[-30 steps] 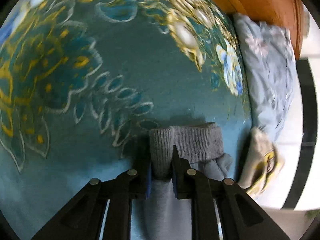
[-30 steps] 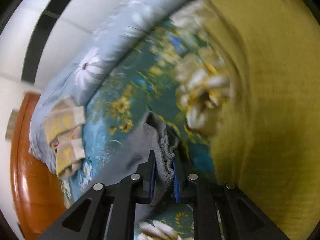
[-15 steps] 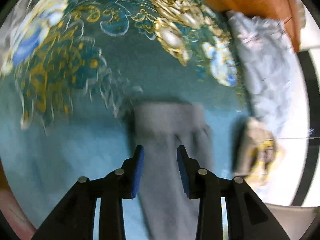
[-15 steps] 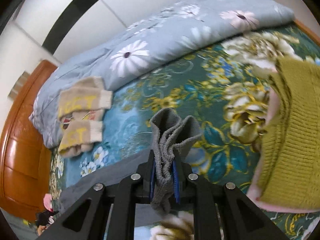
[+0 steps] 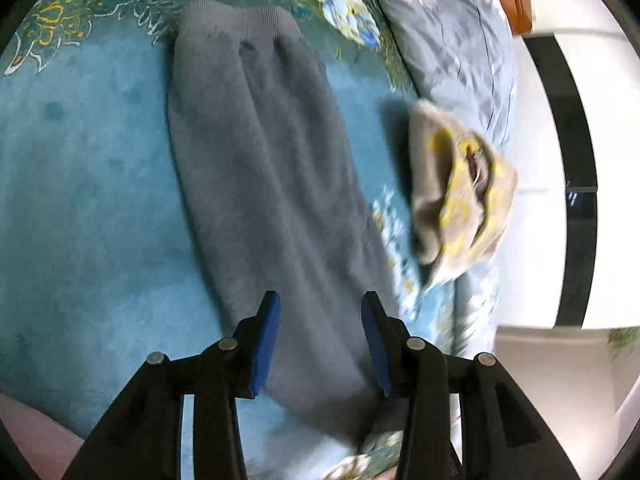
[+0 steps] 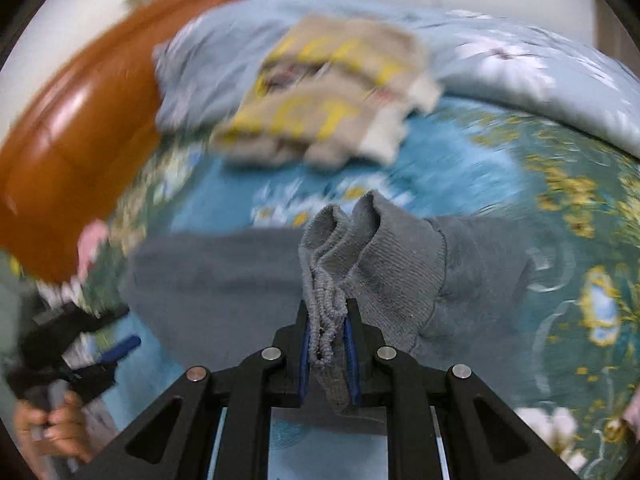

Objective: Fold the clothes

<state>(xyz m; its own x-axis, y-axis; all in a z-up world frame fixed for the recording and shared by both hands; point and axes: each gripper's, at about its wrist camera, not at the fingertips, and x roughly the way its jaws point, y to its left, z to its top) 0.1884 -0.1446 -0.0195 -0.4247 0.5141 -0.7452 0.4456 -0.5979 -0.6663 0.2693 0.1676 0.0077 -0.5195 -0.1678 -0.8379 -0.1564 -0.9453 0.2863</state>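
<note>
On the bed [image 5: 72, 184], across its teal flowered cover, grey trousers [image 5: 260, 168] lay stretched out, the ribbed cuff of 1 leg [image 5: 236, 20] flat toward the headboard end. The left gripper [image 5: 318, 344] hovered over the lower part of that leg with its jaws partly apart; they had just been opening, and nothing was pinched between the blue pads, the cloth lying free beneath them. The right gripper [image 6: 328, 344] had its jaws narrow and clamped on the bunched ribbed cuff [image 6: 340, 248] of the other leg, which stood up in folds above the pads while the rest of the grey cloth trailed over the bed on both sides of it. A hand [image 6: 48, 424] with the other tool showed at the lower left of the right wrist view.

Near the headboard [image 6: 68, 120], against a pale blue quilt [image 5: 448, 40], a beige and yellow garment [image 6: 320, 108] sat already folded into a stack, so at least 1 piece looked finished. The trousers seemed to be early in their fold: 1 leg was laid out, the second was held by its cuff and not yet laid over the first. Bringing the legs together, then doubling the length, appeared to remain.
</note>
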